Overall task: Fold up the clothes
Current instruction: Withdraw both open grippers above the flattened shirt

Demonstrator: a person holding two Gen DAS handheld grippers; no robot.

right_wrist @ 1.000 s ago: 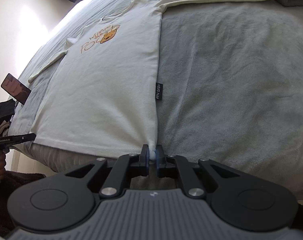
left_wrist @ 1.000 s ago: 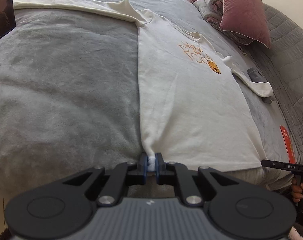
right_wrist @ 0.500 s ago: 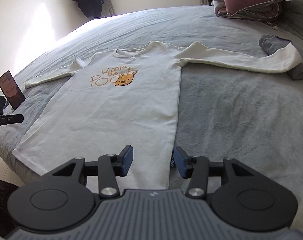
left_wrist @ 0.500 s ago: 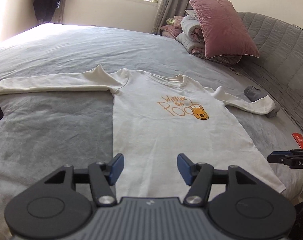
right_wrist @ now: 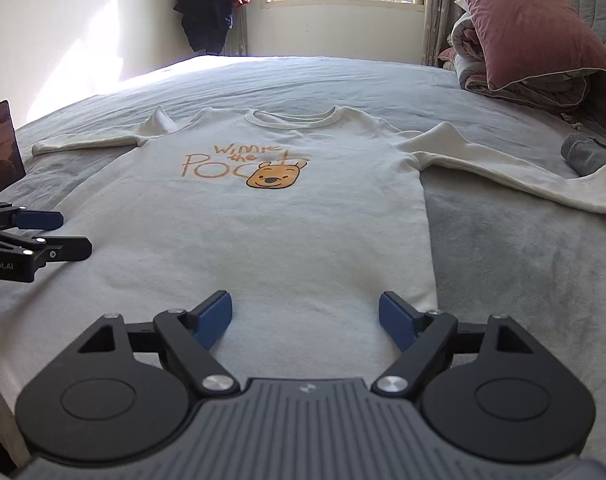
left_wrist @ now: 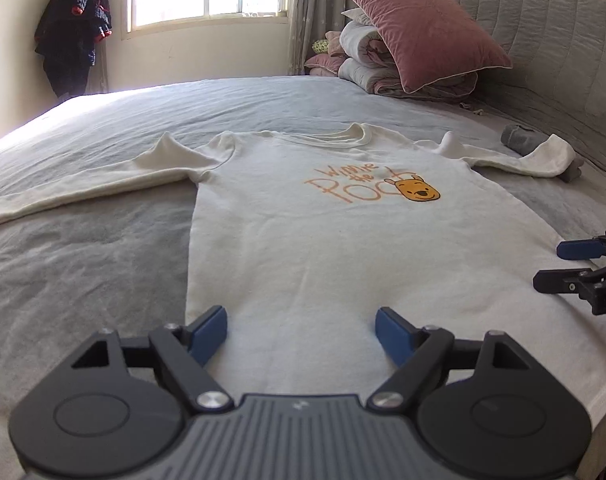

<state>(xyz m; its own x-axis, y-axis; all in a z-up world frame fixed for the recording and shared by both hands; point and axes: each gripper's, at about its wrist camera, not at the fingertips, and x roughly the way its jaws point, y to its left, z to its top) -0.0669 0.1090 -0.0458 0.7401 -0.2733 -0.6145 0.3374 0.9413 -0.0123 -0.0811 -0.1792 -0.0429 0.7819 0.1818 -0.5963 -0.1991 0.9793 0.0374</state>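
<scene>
Nearest, the left gripper (left_wrist: 302,328) and right gripper (right_wrist: 305,314) hover over the hem, fingers just spread wide apart with nothing between them. Beyond, a cream long-sleeved shirt (left_wrist: 343,240) lies flat, print up, sleeves outstretched on the grey bed (left_wrist: 103,248), seemingly smoothed ready for folding. Farthest, a pink pillow (left_wrist: 427,32) leans on the headboard.

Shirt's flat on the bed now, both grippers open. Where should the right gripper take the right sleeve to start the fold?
Probably the cuff end of the right sleeve, where it drapes over a grey bundle and sits raised off the bed. Bring the right gripper in from the open bed side, jaws across the sleeve, then carry it over the shirt.
</scene>
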